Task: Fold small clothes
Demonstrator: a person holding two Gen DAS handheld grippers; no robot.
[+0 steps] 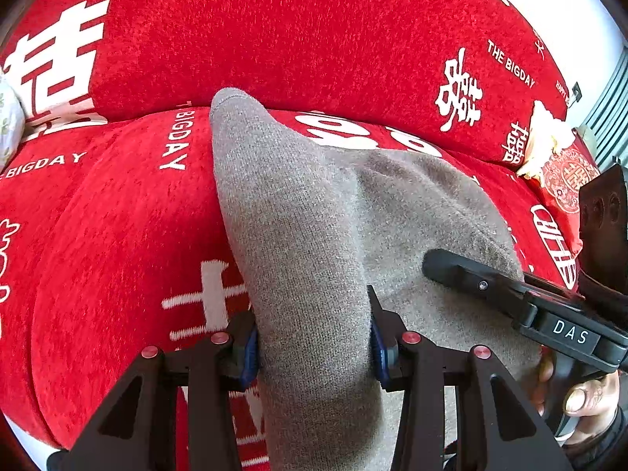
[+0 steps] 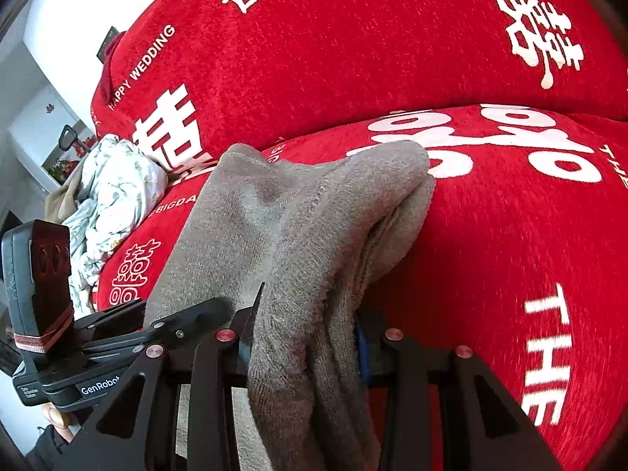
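A grey knitted garment (image 1: 310,227) lies over the red sofa cushion (image 1: 117,227) and rises toward both grippers. My left gripper (image 1: 314,349) is shut on a thick fold of it, the blue pads pressing both sides. In the left wrist view the right gripper (image 1: 510,294) shows as a black body at the right, over the garment's far side. My right gripper (image 2: 304,337) is shut on another bunched edge of the grey garment (image 2: 314,216), whose layered end points to the upper right. The left gripper's body (image 2: 117,337) is at the left of the right wrist view.
A red sofa back with white characters (image 1: 314,31) stands behind the seat. A pale floral cloth (image 2: 114,192) is heaped at one end of the sofa, and a red patterned cushion (image 1: 565,180) at the other. A hand (image 1: 581,396) holds the right tool.
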